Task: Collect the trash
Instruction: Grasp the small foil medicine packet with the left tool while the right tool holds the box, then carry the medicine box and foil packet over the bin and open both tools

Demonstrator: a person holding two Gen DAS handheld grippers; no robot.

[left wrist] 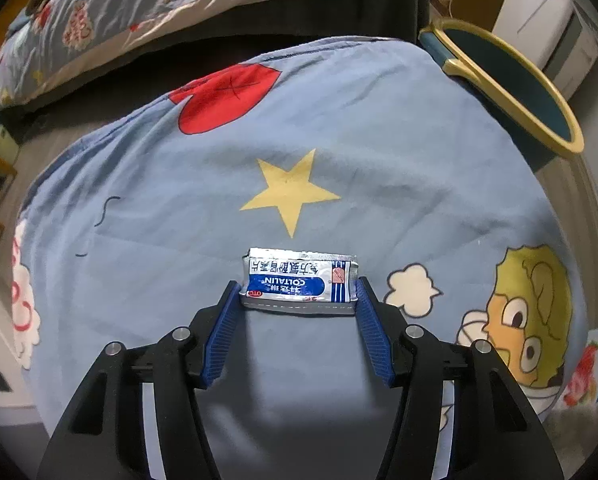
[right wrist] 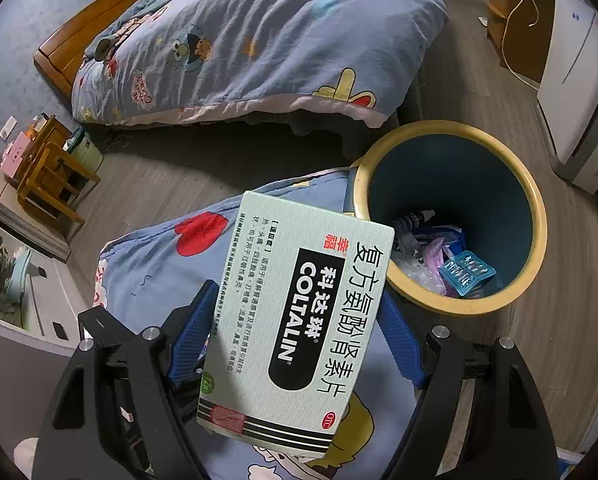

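Left wrist view looks down on a crumpled foil blister pack (left wrist: 299, 282), silver at the edges with a blue and white label printed COLTALIN and a small red OTC mark; it lies on a light blue cartoon cloth (left wrist: 219, 168) and sits between the tips of the left gripper (left wrist: 298, 290), whose blue ribbed pads touch both of its short ends, so the jaws are pinching the pack. A yellow star (left wrist: 289, 190), a red heart (left wrist: 223, 98) and a yellow-haired cartoon figure (left wrist: 527, 312) are printed on the cloth around it. At the cloth's far right corner stands a dark teal trash bin (left wrist: 515, 80) with a yellow rim, well apart from the pack, with only bare cloth between them. Right wrist view shows the right gripper (right wrist: 299, 312) clamped on a pale green medicine box (right wrist: 299, 312) bearing a black COLTALIN panel, large Chinese characters and a striped lower edge; the box is tilted, held above the cloth, and its upper right corner overlaps the bin's near rim (right wrist: 451, 304) in the picture. Inside the bin lie a teal blister tray (right wrist: 465, 274), clear and purple plastic wrappers and some dark scraps. Beyond are a bed with a blue patterned quilt (right wrist: 259, 40), a wooden stool (right wrist: 51, 184) on the grey plank floor, and a white appliance (right wrist: 575, 92) at the right.
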